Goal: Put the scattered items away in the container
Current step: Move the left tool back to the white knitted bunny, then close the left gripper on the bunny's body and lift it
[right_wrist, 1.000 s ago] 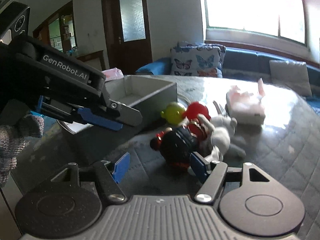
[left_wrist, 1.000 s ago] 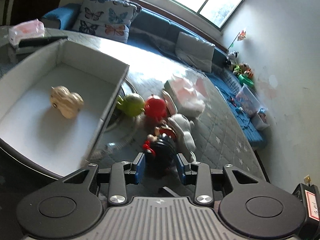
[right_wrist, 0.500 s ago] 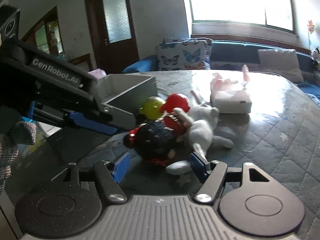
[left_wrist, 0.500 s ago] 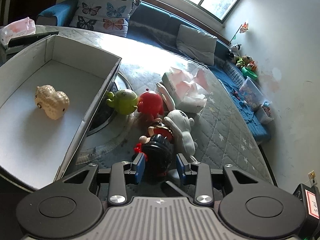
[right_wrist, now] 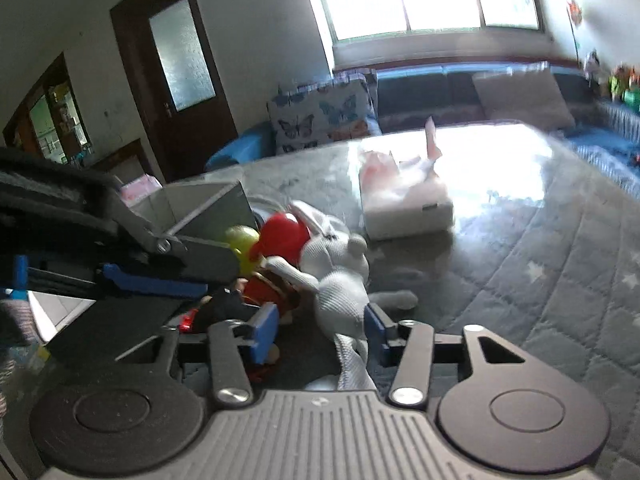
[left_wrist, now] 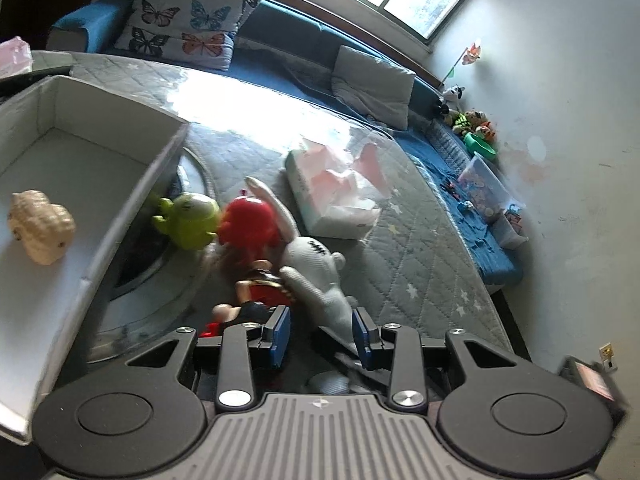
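Observation:
A white open box [left_wrist: 132, 112] stands at the left and holds a beige shell-like toy [left_wrist: 40, 226]. Beside it lie a green toy [left_wrist: 188, 220], a red round toy [left_wrist: 250, 224], a doll in red and black [left_wrist: 260, 288] and a white plush rabbit [left_wrist: 316, 268]. My left gripper [left_wrist: 320, 334] is open, the doll by its left finger and the rabbit's lower body between the fingers. My right gripper [right_wrist: 320, 326] is open around the rabbit [right_wrist: 340, 280], with the doll [right_wrist: 260, 292] at its left finger. The left gripper's body [right_wrist: 120, 240] shows at the left in the right wrist view.
A tissue pack [left_wrist: 332, 196] lies behind the toys on the quilted grey cover [left_wrist: 420, 240]. A pink tissue pack [left_wrist: 14, 56] sits at the far left. A blue sofa with a butterfly cushion [left_wrist: 184, 28] runs along the back. Toy bins [left_wrist: 484, 188] line the right wall.
Both grippers have moved forward to the toy pile. The left gripper has shifted right, off the doll towards the rabbit. The right gripper now straddles the rabbit.

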The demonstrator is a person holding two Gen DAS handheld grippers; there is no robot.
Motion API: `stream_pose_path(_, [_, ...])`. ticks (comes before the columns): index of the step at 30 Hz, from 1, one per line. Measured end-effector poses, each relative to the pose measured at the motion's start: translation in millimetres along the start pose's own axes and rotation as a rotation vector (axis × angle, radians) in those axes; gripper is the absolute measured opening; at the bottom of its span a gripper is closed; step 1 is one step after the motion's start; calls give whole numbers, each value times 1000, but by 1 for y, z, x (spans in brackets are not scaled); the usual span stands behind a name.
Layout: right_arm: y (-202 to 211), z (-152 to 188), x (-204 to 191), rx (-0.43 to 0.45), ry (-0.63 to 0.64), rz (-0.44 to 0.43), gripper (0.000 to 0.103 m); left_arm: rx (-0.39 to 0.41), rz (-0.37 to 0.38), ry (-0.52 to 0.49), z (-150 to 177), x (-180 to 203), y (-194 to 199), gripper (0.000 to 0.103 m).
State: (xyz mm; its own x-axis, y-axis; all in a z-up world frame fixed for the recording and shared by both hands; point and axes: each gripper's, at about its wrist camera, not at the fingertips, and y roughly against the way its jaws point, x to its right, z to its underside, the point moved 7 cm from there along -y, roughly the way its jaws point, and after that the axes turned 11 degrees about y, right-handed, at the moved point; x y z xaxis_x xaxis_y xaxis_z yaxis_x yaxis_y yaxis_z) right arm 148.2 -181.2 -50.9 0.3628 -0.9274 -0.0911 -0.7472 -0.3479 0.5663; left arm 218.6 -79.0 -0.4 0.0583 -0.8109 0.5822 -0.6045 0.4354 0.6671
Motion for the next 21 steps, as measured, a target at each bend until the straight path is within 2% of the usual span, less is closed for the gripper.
stream_pose_path(2, [-12,5,4,-31,-10,11,30,-11,4,-10,1,6,-6,36])
stream_pose_path(5, [-15,13,11,-36,-53,16,24,-28,0,-22,5,12,-15,36])
stream_pose_path(9, [-2,22,15,-29,-47,35,24,-69,-5,-21,15,15,-28,36])
stream_pose_path(16, [36,42,15,-53,-52,14,23,-145,16,-28,39,25,-44,37])
stream_pose_path(21, [59,52,8,-43,-39,15,23,-187,0,-29,54,27,-54,37])
